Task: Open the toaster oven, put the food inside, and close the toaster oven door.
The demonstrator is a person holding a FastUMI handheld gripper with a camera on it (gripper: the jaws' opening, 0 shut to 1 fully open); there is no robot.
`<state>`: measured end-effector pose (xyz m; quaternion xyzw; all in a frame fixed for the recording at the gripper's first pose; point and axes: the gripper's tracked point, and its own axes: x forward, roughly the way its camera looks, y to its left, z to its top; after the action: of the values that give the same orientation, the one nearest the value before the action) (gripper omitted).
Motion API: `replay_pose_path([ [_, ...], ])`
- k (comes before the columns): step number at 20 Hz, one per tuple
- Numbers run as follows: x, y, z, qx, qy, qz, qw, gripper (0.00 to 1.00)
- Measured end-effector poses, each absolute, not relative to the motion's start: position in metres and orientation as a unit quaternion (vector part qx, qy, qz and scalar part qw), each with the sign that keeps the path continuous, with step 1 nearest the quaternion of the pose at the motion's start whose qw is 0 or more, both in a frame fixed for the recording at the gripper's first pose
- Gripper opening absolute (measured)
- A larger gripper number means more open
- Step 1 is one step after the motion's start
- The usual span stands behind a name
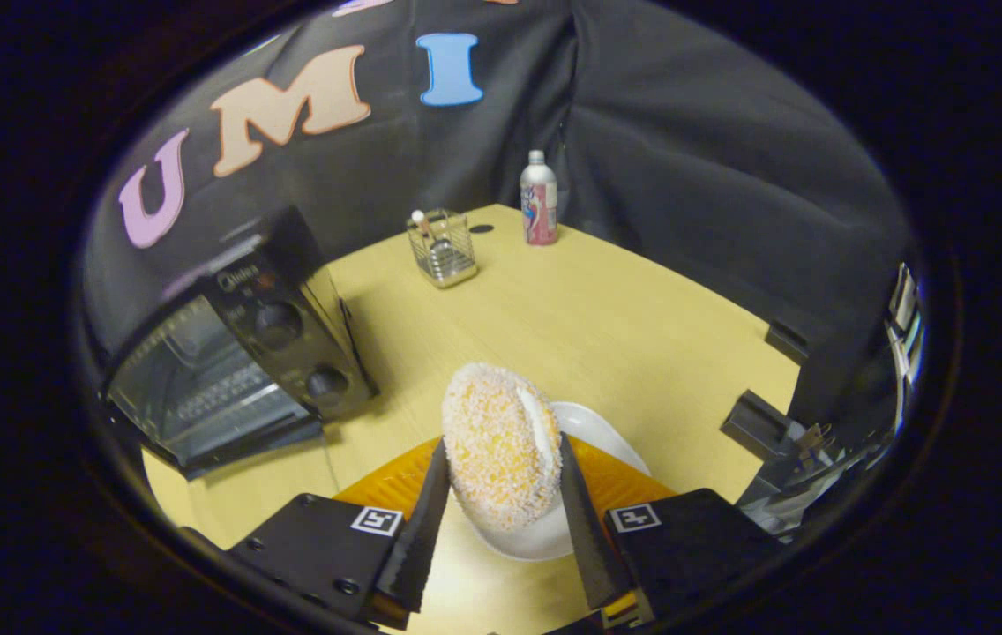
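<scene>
A sugar-coated cream-filled doughnut (pixel 497 445) stands on edge between my two fingers, and my gripper (pixel 501 463) is shut on it. It hangs just above a white plate (pixel 594 428) that rests on an orange mat (pixel 620 485). The black toaster oven (pixel 236 353) stands to the left beyond the fingers. Its glass door (pixel 192 397) is down and open, and the wire rack shows inside.
A wire basket (pixel 442 249) with a small utensil and a bottle (pixel 539 198) stand at the far end of the yellow table (pixel 607 326). Black clamps (pixel 757 423) sit along the table's right edge.
</scene>
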<state>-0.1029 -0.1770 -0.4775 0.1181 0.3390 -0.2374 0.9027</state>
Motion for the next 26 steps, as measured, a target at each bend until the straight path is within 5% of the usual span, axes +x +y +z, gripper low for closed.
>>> replay_pose_path([
  [16, -0.062, 0.042, -0.452, 0.387, 0.269, -0.163, 0.867, 0.70],
  [26, 0.013, 0.103, -0.481, 0.438, 0.251, -0.134, 0.853, 0.70],
])
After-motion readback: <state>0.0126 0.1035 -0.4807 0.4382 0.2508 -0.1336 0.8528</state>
